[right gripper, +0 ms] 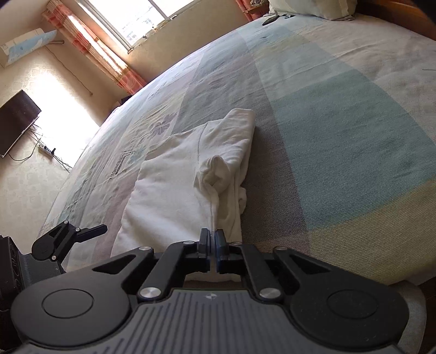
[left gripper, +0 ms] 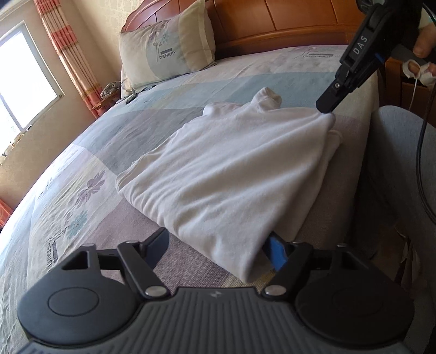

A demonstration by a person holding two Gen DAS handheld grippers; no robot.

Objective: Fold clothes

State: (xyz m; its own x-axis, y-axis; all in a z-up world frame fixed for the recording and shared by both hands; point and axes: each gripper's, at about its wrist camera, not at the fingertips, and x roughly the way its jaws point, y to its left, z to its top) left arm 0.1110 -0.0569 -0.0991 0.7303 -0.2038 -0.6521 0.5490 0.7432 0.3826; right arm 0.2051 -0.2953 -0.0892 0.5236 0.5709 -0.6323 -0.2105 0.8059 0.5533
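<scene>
I am looking at a white garment (left gripper: 223,168) that is lying near the side edge of the bed (left gripper: 114,141), partly folded, its soft ribbed cloth doubling over itself in thick layers with a rolled collar or cuff bunching up at the end nearest the pillow (left gripper: 166,51). My right gripper (right gripper: 212,239) is holding its fingers (right gripper: 203,241) pressed together on a thin seam edge of the garment, and from the left wrist view I am seeing that same gripper lifting a corner of the cloth into a small peak. My left gripper (left gripper: 218,245) is keeping its fingers spread wide; the garment's near fold is draping over the blue-padded finger on one side while the other finger (left gripper: 155,241) is standing free of the cloth, so it is gripping nothing. The bed is wearing a patchwork-style cover in pale blue, grey, lilac and cream blocks with printed flowers beside the garment. Beyond the garment a wooden headboard (left gripper: 272,19) is rising behind the pillow, which is carrying a flower print and lettering. Past the far side of the bed a bright window (left gripper: 24,79) is letting in strong light, with an orange and cream striped curtain (left gripper: 68,54) hanging beside it. In the right wrist view a dark television (right gripper: 16,125) is hanging on the wall beyond the foot of the bed, with an air conditioner (right gripper: 27,46) mounted higher up.
</scene>
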